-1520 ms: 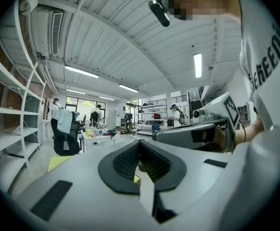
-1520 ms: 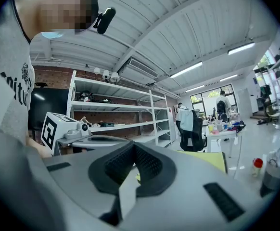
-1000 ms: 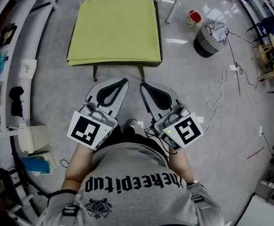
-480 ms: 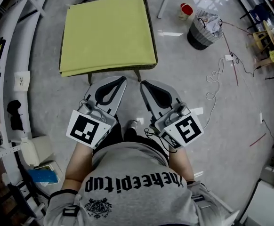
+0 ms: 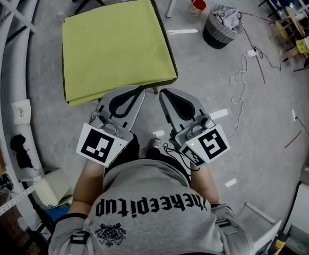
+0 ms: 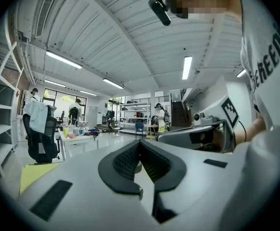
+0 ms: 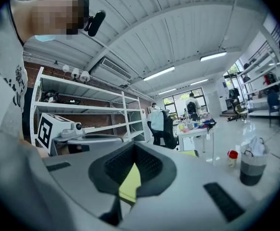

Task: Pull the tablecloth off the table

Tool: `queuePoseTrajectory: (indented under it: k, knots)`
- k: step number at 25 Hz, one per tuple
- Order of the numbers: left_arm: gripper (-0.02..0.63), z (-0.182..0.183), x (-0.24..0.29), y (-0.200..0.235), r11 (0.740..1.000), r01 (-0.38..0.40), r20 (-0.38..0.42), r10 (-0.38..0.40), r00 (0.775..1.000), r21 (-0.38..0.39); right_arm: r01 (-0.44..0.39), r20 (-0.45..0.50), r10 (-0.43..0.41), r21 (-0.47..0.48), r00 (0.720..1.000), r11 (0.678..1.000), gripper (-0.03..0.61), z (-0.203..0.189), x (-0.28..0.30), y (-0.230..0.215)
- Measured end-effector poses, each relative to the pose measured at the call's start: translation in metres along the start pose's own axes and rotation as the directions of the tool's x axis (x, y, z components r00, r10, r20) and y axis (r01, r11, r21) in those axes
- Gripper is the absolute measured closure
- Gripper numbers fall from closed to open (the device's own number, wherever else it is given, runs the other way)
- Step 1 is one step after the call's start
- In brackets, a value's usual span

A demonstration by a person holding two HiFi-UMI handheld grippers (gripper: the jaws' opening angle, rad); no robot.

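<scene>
Tablecloth (image 5: 114,47) nearer than before; left hand-held gripper (image 5: 137,91) closed; right hand-held gripper (image 5: 164,93) closed

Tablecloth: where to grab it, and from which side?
Probably best to pinch the tablecloth along its near edge, toward the two corners, coming in level from this side. It overhangs there, so jaws can close across it. The top lies flat. The left gripper and right gripper are shut, so open first.
</scene>
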State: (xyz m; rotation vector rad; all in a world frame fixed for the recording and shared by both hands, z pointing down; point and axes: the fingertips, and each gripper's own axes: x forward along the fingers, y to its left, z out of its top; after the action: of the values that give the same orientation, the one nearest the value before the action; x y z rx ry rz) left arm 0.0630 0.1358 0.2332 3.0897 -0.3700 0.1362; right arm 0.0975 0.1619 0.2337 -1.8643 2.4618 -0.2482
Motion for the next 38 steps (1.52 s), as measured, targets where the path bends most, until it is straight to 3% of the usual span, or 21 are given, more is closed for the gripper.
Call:
queuePoseTrajectory:
  k: [11,19,27,38]
  knots:
    - [0.600,-0.002,0.015,0.052,0.990,0.140,0.004,-0.140,0.990,0.014,0.135,0.019,-0.135,0.007,0.991,0.991,0.568,0.000,0.050,-0.012]
    - [0.600,-0.010,0.026,0.065,0.976,0.217,-0.002,-0.217,0.976,-0.007,0.249,0.003,-0.250,0.024,0.968,0.968,0.568,-0.010,0.053,-0.026]
    - [0.600,-0.018,0.050,0.069,0.971,0.236,-0.016,-0.237,0.971,-0.033,0.304,-0.046,-0.303,0.016,0.952,0.953,0.568,-0.023,0.054,-0.061]
    - [0.600,-0.028,0.094,0.090,0.981,0.186,-0.043,-0.188,0.981,-0.048,0.318,-0.122,-0.314,0.011,0.941,0.948,0.566,-0.043,0.070,-0.130]
